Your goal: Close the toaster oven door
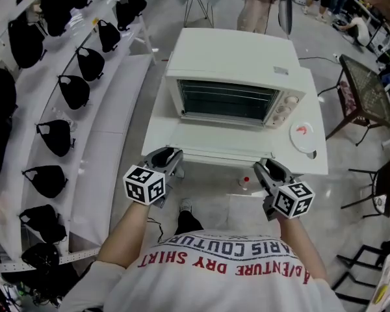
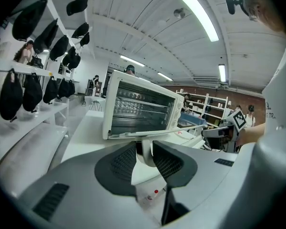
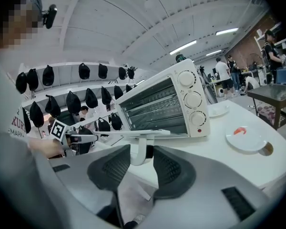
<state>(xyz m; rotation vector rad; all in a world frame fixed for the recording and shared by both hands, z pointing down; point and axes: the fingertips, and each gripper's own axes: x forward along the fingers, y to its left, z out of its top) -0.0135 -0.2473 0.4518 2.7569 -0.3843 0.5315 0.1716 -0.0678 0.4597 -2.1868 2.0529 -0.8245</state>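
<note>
Toaster oven [image 1: 227, 70] sits mid tabletop [image 1: 315, 103], door [image 1: 214, 142] dropped open, lying flat twd the person. L tongs [image 2: 144, 143] part-closed, pads clamped on the L post of the door handle [image 2: 147, 152]. R tongs [image 3: 141, 147] a bit wider: R post sits btwn pads w/ a gap one side, not gripped

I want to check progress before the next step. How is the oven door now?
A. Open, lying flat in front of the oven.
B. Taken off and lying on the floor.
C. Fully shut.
A: the door lies flat in front of the oven, and the racks inside show.
</note>
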